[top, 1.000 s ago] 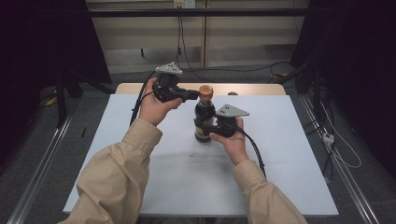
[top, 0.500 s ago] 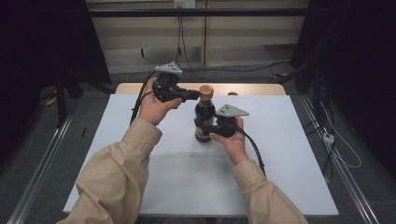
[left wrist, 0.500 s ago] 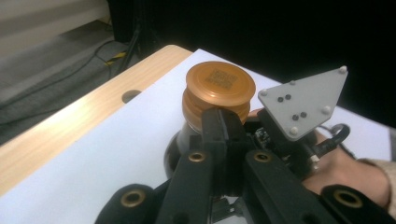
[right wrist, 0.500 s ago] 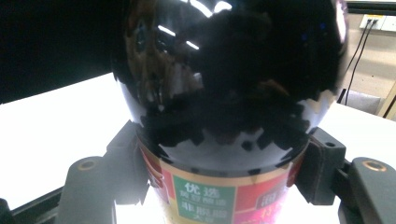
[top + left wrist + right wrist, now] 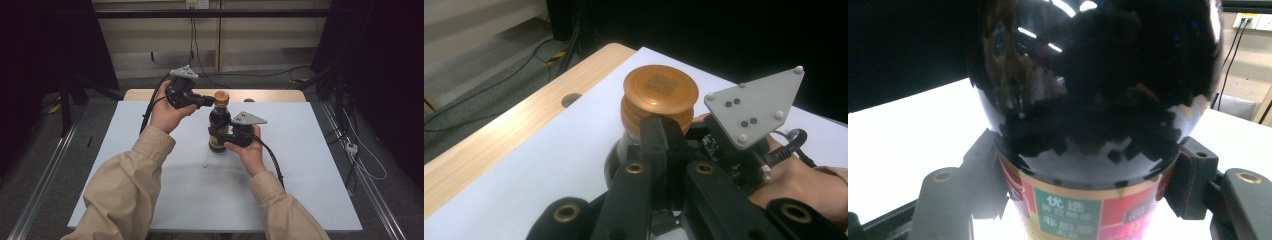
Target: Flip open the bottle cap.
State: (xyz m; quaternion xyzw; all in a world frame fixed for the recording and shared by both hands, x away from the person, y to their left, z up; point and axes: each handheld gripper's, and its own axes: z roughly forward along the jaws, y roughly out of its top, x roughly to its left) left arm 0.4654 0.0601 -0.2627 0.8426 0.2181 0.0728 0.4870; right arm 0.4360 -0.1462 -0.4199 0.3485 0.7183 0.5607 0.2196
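A dark sauce bottle (image 5: pixel 218 122) with a copper-brown cap (image 5: pixel 221 96) stands upright near the middle of the white table (image 5: pixel 200 195). My right gripper (image 5: pixel 220 138) is shut on its lower body from the right. In the right gripper view the fingers (image 5: pixel 985 170) press both sides of the bottle (image 5: pixel 1093 90), just above its red and green label. My left gripper (image 5: pixel 207 102) comes in level from the left, jaws shut together. In the left gripper view its tips (image 5: pixel 663 131) rest against the ribbed lower part of the cap (image 5: pixel 660 90), with nothing between them.
A wooden strip (image 5: pixel 265 95) with a round hole (image 5: pixel 570 99) runs along the table's far edge. Cables lie on the floor behind, and metal rails flank the table. White surface extends on both sides of the bottle and toward the person.
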